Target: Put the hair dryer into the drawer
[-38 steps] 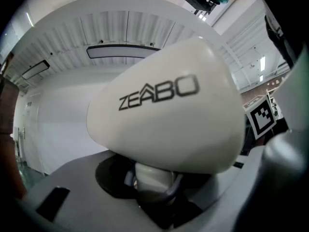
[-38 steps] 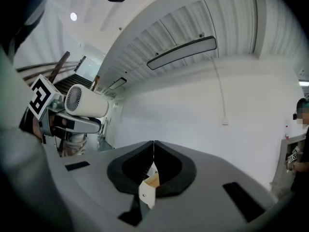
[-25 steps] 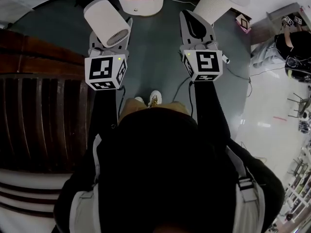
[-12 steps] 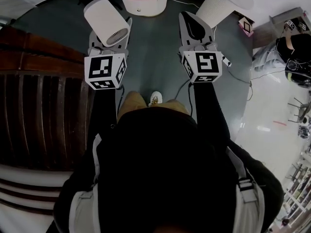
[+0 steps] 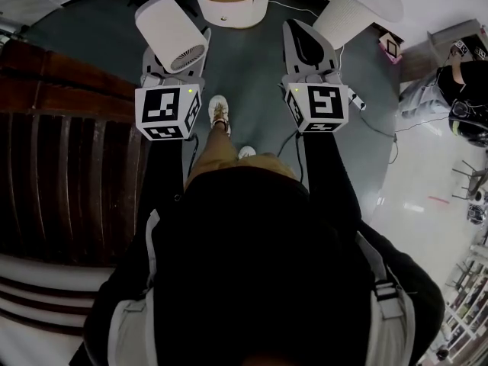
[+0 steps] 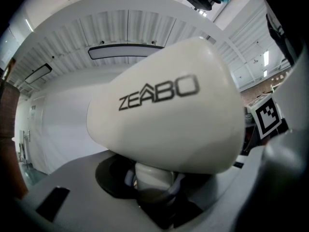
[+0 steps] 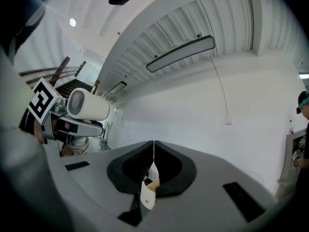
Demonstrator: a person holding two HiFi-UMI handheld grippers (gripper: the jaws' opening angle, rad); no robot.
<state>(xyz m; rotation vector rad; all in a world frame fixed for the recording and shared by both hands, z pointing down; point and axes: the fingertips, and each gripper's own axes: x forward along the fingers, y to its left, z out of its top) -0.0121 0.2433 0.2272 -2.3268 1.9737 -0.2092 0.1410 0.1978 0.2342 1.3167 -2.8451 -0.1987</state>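
Note:
The white hair dryer (image 5: 171,33) sits crosswise in my left gripper (image 5: 175,61), its grille end facing me in the head view. The left gripper view shows the dryer's body (image 6: 166,124) filling the frame, with its handle (image 6: 153,178) clamped between the jaws. My right gripper (image 5: 300,30) is level beside it, shut and empty, its tips meeting in a thin line (image 7: 153,146). The dryer (image 7: 87,105) also shows at the left of the right gripper view. An open white drawer (image 5: 229,10) with a wooden inside stands on the dark floor just ahead, between the two grippers.
Dark wooden slats (image 5: 61,151) run along the left. A white ribbed round base (image 5: 347,10) stands ahead on the right, with a small marker cube (image 5: 391,46) and cables (image 5: 374,120) beside it. Another person (image 5: 465,105) is at the far right. My shoe (image 5: 219,113) is stepping forward.
One foot has swung forward between the grippers. The drawer and the round base sit slightly further right in the head view. Both grippers keep their pose and grip.

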